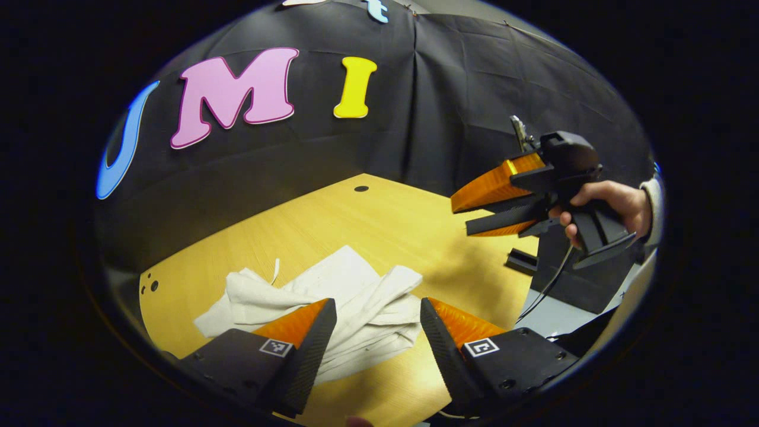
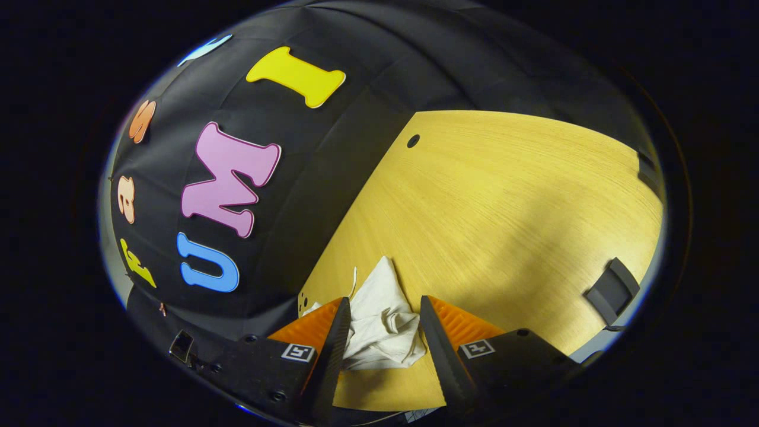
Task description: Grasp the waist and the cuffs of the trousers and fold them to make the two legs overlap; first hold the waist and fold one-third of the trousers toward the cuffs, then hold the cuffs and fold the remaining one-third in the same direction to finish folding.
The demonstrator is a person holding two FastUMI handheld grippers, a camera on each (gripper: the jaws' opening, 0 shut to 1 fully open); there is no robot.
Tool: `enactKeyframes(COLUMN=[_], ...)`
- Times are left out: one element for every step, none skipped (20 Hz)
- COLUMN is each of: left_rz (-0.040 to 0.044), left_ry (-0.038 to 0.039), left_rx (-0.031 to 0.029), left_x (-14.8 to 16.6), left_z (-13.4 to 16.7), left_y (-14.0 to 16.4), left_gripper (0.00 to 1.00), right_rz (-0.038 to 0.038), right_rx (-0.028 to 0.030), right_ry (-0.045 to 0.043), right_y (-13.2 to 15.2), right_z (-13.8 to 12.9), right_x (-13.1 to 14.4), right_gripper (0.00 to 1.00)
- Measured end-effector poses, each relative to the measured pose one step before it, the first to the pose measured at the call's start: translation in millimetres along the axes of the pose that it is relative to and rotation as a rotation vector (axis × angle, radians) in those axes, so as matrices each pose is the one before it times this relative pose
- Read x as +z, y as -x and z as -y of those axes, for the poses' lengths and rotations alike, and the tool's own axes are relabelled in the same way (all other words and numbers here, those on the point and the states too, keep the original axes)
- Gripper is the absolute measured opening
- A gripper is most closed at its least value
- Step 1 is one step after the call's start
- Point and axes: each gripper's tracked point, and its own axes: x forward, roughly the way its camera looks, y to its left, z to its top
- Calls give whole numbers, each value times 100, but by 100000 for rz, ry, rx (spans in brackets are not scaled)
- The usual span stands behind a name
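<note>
On the near part of the wooden table (image 1: 379, 225), in the left gripper view, one pair of white trousers (image 1: 350, 308) lies crumpled in a loose heap; it is bunched rather than laid flat, so waist and cuffs cannot be told apart; its long axis runs roughly from the near left toward the far right across that view, with a thin drawstring (image 1: 276, 270) curling up from its far edge. The left gripper (image 1: 378, 323) hangs above the heap with its two fingers spread wide apart, touching no cloth. Farther off to the right in the same view, a hand (image 1: 611, 204) holds the right gripper (image 1: 465, 216) lifted clear of the table; its fingers look drawn close together there, with nothing between them. In the right gripper view, the right gripper (image 2: 379, 332) shows its two fingers apart with a clear gap, the trousers (image 2: 382, 326) lying on the table (image 2: 504, 196) below that gap; whether it is open or closed cannot be told for sure. No container is on the table. Counted: one pair of trousers, two grippers, one hand. Two small dark clips (image 2: 614, 290) sit at the table's right edge; beyond the table hangs the black cloth wall (image 1: 474, 101).
</note>
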Motion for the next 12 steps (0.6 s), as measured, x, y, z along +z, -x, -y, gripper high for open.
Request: enactKeyframes(left_rz=[1065, 895, 909, 981, 1103, 1385, 1689, 1885, 1539, 1796, 1234, 1081], left_ry=[2278, 3068, 3908, 4495, 5045, 5471, 5678, 5482, 4713, 3492, 2610, 2107], left_rx=[1809, 2454, 2746, 3023, 3130, 2680, 2198, 2172, 1998, 3235, 2917, 2700], left_x=[236, 403, 406, 451, 537, 684, 688, 722, 761, 848, 505, 557], left_z=[-628, -853, -1219, -1160, -1324, -1319, -1264, -1140, -1056, -1452, -1278, -1283], left_y=[796, 937, 1083, 1192, 1181, 1289, 965, 1033, 833, 971, 449, 689], left_gripper=[90, 92, 92, 92, 92, 92, 92, 90, 88, 91, 93, 93], right_rz=[-357, -214, -407, -538, -359, -308, -149, -224, -152, 234, 696, 529], right_rx=[907, 1152, 1223, 1700, 1859, 1851, 1631, 1427, 1186, 784, 653, 587], right_ry=[819, 1002, 642, 94, -234, -80, 473, 706, 766, 802, 837, 1356], right_y=[-115, -140, -90, -141, 20, -10, 110, 27, 69, 43, 165, 37], right_z=[-770, -820, -834, -1031, -961, -1007, -962, -847, -850, -677, -741, -764], right_x=[-232, -152, -216, -196, -226, -179, -187, -208, -192, -139, -52, -44], right_gripper=[74, 74, 74, 74, 73, 73, 74, 74, 74, 74, 74, 73])
